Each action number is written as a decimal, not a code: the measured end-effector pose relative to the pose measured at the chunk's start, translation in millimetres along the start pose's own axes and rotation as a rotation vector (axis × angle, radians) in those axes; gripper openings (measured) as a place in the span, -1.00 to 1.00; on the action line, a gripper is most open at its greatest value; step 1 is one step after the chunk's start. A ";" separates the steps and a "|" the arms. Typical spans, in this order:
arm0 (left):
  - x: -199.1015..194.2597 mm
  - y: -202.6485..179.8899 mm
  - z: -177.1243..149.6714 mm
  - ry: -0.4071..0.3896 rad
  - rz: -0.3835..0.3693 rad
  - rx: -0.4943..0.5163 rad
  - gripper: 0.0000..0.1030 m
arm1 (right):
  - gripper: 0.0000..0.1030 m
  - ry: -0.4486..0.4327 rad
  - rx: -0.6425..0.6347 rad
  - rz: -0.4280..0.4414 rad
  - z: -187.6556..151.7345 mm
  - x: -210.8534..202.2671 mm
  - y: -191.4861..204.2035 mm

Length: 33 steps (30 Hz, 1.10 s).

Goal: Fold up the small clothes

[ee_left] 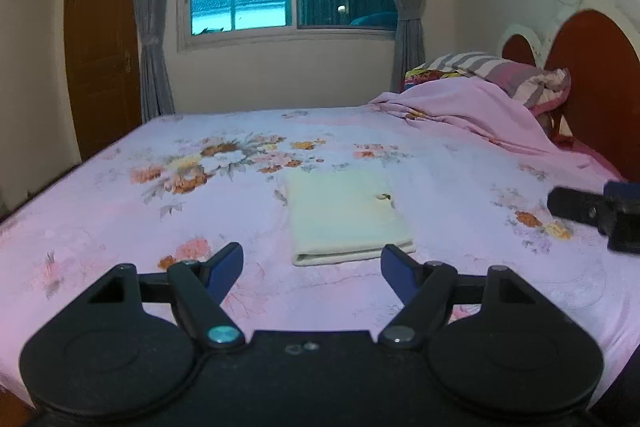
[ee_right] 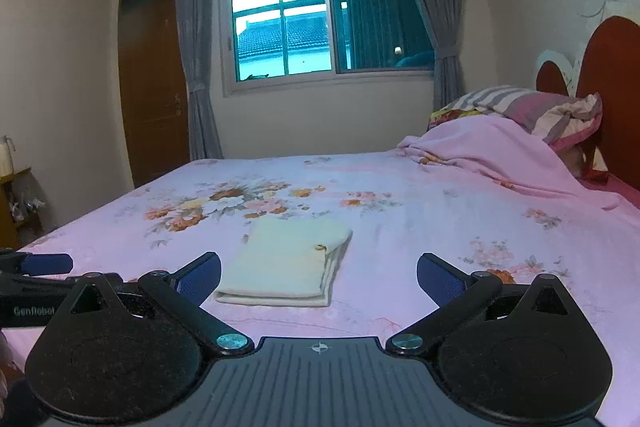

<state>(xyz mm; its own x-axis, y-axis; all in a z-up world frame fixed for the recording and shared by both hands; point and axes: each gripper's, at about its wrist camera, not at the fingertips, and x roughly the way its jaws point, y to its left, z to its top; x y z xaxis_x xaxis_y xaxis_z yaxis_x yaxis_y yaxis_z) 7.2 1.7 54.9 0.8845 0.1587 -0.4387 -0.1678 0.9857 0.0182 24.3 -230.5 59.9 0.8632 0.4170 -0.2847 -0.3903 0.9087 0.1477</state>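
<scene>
A pale yellow garment [ee_left: 346, 217] lies folded into a neat rectangle on the pink floral bedspread [ee_left: 460, 167]. My left gripper [ee_left: 312, 267] hovers open just short of its near edge, nothing between the blue pads. In the right wrist view the same folded garment [ee_right: 288, 261] lies ahead and slightly left, layered edges showing on its right side. My right gripper [ee_right: 319, 277] is open and empty, held back from the cloth. The right gripper's fingers [ee_left: 588, 207] show at the right edge of the left wrist view; the left gripper's fingers [ee_right: 40, 265] show at the left edge of the right wrist view.
A rumpled pink blanket [ee_right: 500, 151] and striped pillows [ee_right: 532, 107] pile against the red headboard [ee_right: 616, 83] at the right. A curtained window [ee_right: 320, 15] and a brown door [ee_right: 154, 83] stand beyond the bed. A small wooden shelf [ee_right: 12, 203] is at the far left.
</scene>
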 end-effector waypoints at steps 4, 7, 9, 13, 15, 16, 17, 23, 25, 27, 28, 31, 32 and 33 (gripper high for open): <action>3.0 -0.6 -1.1 0.013 0.002 0.000 0.47 | 1.00 -0.003 0.008 -0.003 0.0 -3.3 -2.8; 4.6 -0.7 -3.0 0.021 0.002 -0.007 0.47 | 1.00 -0.002 0.010 -0.014 0.4 -1.9 -4.4; 5.7 0.8 -4.4 0.026 -0.007 -0.023 0.47 | 1.00 0.003 0.009 -0.022 1.2 -0.2 -4.0; 6.5 2.2 -6.0 0.026 -0.011 -0.037 0.47 | 1.00 0.007 0.010 -0.022 1.6 -0.1 -2.9; 6.9 1.6 -6.3 0.024 -0.010 -0.034 0.47 | 1.00 0.009 0.010 -0.022 1.0 -0.3 -2.7; 6.8 1.1 -6.2 0.024 -0.010 -0.033 0.47 | 1.00 0.011 0.009 -0.021 1.0 0.1 -1.7; 6.7 1.3 -6.3 0.023 -0.013 -0.033 0.47 | 1.00 0.014 0.007 -0.021 0.9 0.4 -1.7; 7.0 1.9 -6.4 0.024 -0.045 -0.052 0.47 | 1.00 0.017 0.004 -0.021 2.2 0.2 -2.4; 7.1 1.4 -6.3 0.023 -0.046 -0.050 0.47 | 1.00 0.014 0.001 -0.023 2.9 -0.9 -2.2; 6.7 0.1 -6.3 0.021 -0.047 -0.047 0.47 | 1.00 0.013 0.000 -0.022 3.7 -1.6 -2.4; 6.5 -0.7 -6.1 0.020 -0.048 -0.039 0.47 | 1.00 0.013 0.001 -0.024 3.5 -1.7 -2.0; 4.6 -3.4 -6.3 0.001 -0.025 -0.021 0.47 | 1.00 0.009 0.008 -0.022 4.1 -4.0 -3.1; 4.2 -4.6 -6.2 -0.004 -0.022 -0.018 0.47 | 1.00 0.010 0.006 -0.023 3.6 -3.6 -3.2; 4.9 -5.4 -6.0 0.002 -0.020 -0.011 0.47 | 1.00 0.008 0.005 -0.025 3.6 -3.8 -3.1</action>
<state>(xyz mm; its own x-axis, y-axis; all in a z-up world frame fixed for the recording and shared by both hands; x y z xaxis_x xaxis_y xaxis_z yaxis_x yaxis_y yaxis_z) 9.8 -3.2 47.2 0.8868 0.1391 -0.4407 -0.1552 0.9879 -0.0006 23.5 -234.9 63.9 0.8698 0.3947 -0.2962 -0.3674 0.9186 0.1453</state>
